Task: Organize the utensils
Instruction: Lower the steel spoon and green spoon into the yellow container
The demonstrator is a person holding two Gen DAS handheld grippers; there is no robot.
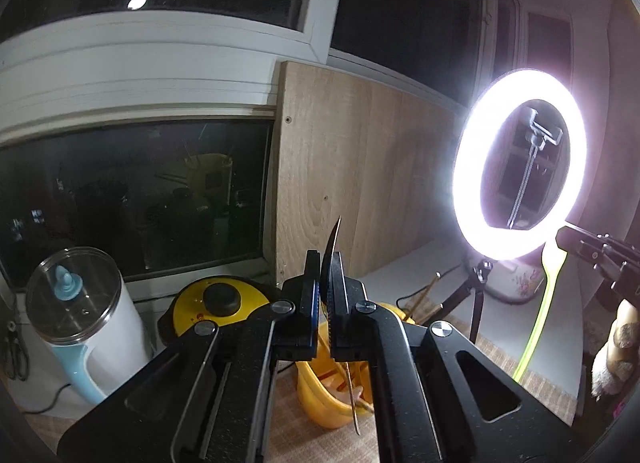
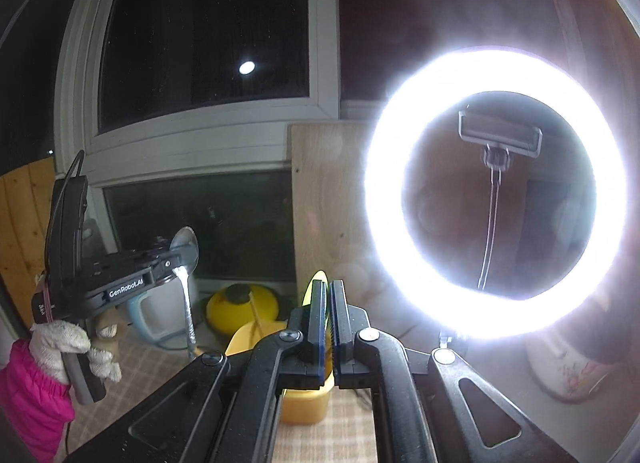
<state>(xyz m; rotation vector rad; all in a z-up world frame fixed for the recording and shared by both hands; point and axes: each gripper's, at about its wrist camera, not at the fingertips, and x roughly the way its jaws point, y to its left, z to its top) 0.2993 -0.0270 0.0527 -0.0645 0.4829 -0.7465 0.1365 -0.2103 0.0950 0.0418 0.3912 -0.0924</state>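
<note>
My left gripper [image 1: 327, 295] is shut on a metal spoon [image 1: 333, 247], seen edge-on, bowl up and handle hanging down over a yellow utensil holder [image 1: 324, 395] with chopsticks [image 1: 424, 295] in it. In the right wrist view the left gripper [image 2: 176, 259] holds the same spoon [image 2: 185, 243] upright at the left. My right gripper [image 2: 328, 303] is shut on a neon yellow-green plastic spoon [image 2: 318, 283], above the yellow holder [image 2: 304, 403]. In the left wrist view that green spoon [image 1: 540, 303] hangs from the right gripper [image 1: 568, 239] at the right.
A bright ring light [image 1: 520, 163] on a tripod stands at the right, close in the right wrist view [image 2: 496, 195]. A yellow lidded pot [image 1: 220, 303], a white-and-blue kettle [image 1: 80, 323], a floral bowl [image 1: 520, 283] and a wooden panel [image 1: 340, 163] stand behind.
</note>
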